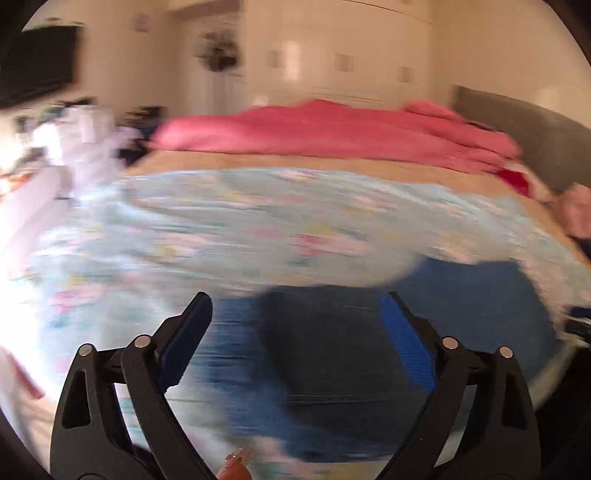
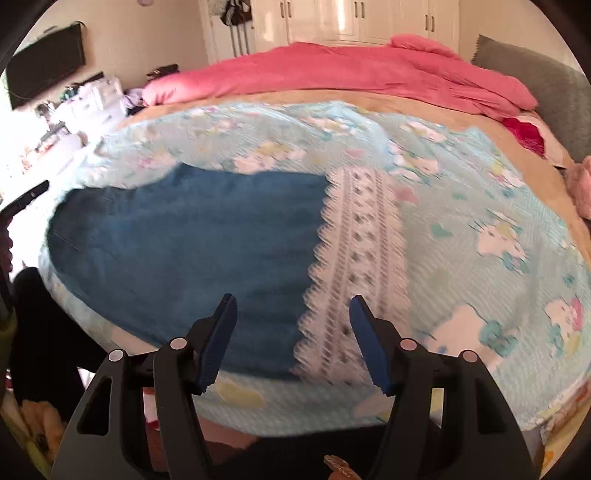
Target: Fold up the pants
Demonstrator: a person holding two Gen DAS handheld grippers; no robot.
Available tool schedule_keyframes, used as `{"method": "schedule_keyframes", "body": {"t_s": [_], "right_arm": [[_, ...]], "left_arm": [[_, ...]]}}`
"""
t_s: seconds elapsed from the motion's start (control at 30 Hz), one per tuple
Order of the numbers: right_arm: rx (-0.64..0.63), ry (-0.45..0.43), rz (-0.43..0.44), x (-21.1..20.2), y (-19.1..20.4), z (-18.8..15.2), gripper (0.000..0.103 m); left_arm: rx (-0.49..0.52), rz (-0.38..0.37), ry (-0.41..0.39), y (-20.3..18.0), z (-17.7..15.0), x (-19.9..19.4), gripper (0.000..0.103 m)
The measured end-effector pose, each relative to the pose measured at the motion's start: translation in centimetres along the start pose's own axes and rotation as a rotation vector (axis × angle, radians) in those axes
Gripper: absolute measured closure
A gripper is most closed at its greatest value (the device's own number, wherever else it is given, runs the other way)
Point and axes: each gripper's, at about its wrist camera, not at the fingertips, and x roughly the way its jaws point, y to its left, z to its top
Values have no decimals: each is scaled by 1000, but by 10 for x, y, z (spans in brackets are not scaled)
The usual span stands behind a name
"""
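Observation:
Blue pants (image 2: 184,240) with a white lace cuff (image 2: 351,266) lie flat on a light-blue flowered bedspread (image 2: 480,221). My right gripper (image 2: 293,306) is open and empty, just above the pants near the lace edge. In the left wrist view the picture is motion-blurred; the blue pants (image 1: 332,350) lie under my left gripper (image 1: 295,306), which is open and empty above them. The flowered bedspread (image 1: 221,229) spreads beyond.
A pink duvet (image 2: 332,70) is bunched across the far side of the bed, with a grey headboard (image 2: 535,74) at right. White wardrobes (image 2: 351,18) line the back wall. Cluttered furniture and a dark screen (image 2: 44,62) stand at left.

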Motion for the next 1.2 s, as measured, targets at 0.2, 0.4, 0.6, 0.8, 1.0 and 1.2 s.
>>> {"method": "schedule_keyframes", "body": {"t_s": [0.2, 0.4, 0.6, 0.8, 1.0, 1.2], "right_arm": [[28, 133, -11, 34, 2, 2, 41], [54, 126, 15, 31, -2, 1, 41], [132, -31, -17, 9, -35, 40, 41], [217, -4, -21, 49, -91, 90, 42], [276, 109, 38, 105, -124, 97, 47], [339, 89, 151, 110, -131, 82, 64]], "left_arm": [[121, -214, 189, -70, -22, 54, 15], [170, -240, 324, -79, -43, 87, 14], [78, -294, 262, -66, 1, 88, 14], [12, -340, 274, -76, 42, 124, 14], [7, -362, 353, -94, 52, 178, 14], [-32, -424, 432, -108, 36, 205, 47]]}}
